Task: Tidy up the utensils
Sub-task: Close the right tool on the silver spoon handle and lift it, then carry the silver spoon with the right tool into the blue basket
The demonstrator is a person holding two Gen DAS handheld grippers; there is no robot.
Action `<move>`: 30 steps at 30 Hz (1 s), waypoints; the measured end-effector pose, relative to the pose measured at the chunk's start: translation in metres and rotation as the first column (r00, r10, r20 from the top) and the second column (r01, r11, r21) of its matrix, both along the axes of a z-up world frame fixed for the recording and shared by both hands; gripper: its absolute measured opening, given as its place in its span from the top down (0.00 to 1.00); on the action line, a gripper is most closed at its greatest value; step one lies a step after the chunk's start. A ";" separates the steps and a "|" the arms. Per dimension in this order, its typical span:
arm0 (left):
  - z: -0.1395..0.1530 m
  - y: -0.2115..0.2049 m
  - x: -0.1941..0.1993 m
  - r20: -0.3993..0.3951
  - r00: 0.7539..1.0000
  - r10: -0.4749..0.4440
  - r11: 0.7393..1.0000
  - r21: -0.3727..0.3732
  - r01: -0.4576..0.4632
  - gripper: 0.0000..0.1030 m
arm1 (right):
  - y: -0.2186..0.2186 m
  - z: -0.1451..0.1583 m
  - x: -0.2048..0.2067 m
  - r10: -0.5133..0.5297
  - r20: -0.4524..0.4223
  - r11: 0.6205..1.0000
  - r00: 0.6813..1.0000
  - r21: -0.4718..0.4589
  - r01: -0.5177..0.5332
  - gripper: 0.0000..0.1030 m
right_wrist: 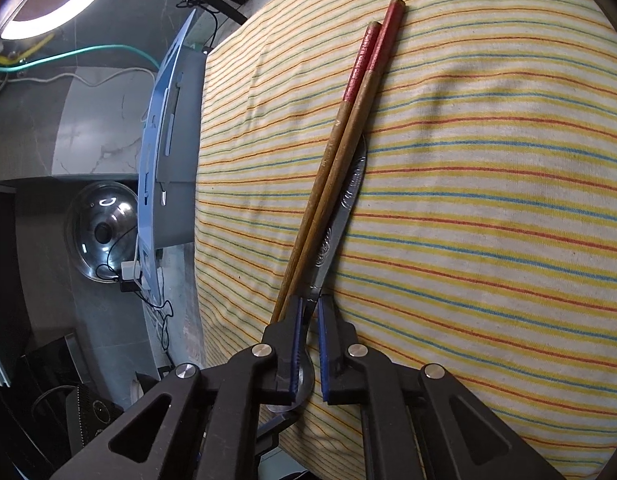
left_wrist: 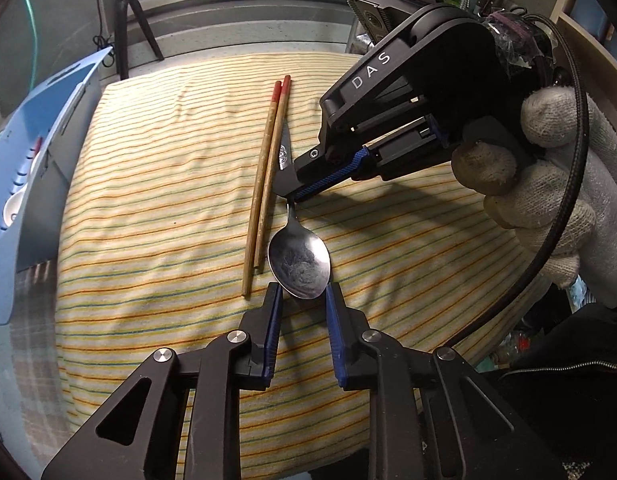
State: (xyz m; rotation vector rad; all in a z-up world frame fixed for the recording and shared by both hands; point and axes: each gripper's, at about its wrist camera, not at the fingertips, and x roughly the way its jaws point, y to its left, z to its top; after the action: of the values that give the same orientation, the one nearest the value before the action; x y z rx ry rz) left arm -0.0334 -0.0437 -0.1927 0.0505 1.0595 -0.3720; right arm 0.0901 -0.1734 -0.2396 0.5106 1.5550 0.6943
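A steel spoon (left_wrist: 299,266) lies on the striped cloth (left_wrist: 168,184), bowl toward me. My left gripper (left_wrist: 302,300) is open, its fingertips either side of the bowl's near edge. My right gripper (left_wrist: 292,196) is shut on the spoon's neck; in the right wrist view (right_wrist: 310,312) its blue pads pinch the spoon handle (right_wrist: 340,216). A pair of wooden chopsticks with red ends (left_wrist: 268,168) lies just left of the spoon, touching its handle, and shows in the right wrist view (right_wrist: 340,152) too.
A blue utensil tray (left_wrist: 32,168) stands at the cloth's left edge, also in the right wrist view (right_wrist: 164,128). A tripod (left_wrist: 124,16) and ring light stand behind. A glass lid (right_wrist: 102,232) lies on the floor. A gloved hand (left_wrist: 548,184) holds the right gripper.
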 end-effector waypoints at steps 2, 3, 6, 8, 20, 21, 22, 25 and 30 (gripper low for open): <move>0.002 0.000 -0.002 -0.004 1.000 -0.001 1.000 -0.017 0.001 0.81 | -0.001 0.002 -0.002 -0.003 0.002 1.000 1.000 -0.002 0.003 0.94; 0.003 0.000 -0.003 -0.005 1.000 -0.002 1.000 -0.029 0.002 0.81 | -0.002 0.002 -0.003 -0.007 -0.001 1.000 1.000 0.000 0.007 0.94; 0.006 -0.001 -0.007 -0.006 1.000 -0.010 0.999 -0.047 0.010 0.81 | -0.005 0.004 -0.008 -0.021 -0.013 1.000 1.000 0.005 0.021 0.94; 0.007 -0.002 -0.009 -0.006 1.000 -0.017 0.998 -0.059 0.017 0.81 | -0.010 0.004 -0.011 -0.038 -0.020 0.999 0.999 0.010 0.038 0.94; 0.028 -0.001 -0.010 0.043 0.999 -0.030 0.993 -0.115 0.035 0.82 | -0.027 0.030 -0.016 -0.102 0.016 0.994 0.995 0.032 0.102 0.94; 0.030 0.001 -0.008 0.051 0.998 -0.027 0.992 -0.118 0.033 0.82 | -0.025 0.034 -0.015 -0.103 0.023 0.994 0.994 0.036 0.102 0.94; 0.032 0.002 -0.008 0.057 0.998 -0.025 0.992 -0.119 0.031 0.82 | -0.023 0.037 -0.014 -0.101 0.032 0.994 0.994 0.038 0.100 0.94; 0.038 0.010 -0.007 0.075 0.997 -0.012 0.992 -0.125 0.021 0.82 | -0.012 0.048 -0.010 -0.097 0.056 0.995 0.994 0.042 0.095 0.94; 0.048 0.031 -0.002 0.108 0.994 0.024 0.992 -0.128 -0.010 0.82 | 0.012 0.065 0.000 -0.081 0.081 0.995 0.993 0.063 0.076 0.95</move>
State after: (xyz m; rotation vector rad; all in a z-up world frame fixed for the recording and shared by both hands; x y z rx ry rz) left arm -0.0351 -0.0127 -0.1447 -0.0513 0.9257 -0.4157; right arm 0.0902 -0.1617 -0.1751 0.5777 1.4319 0.6949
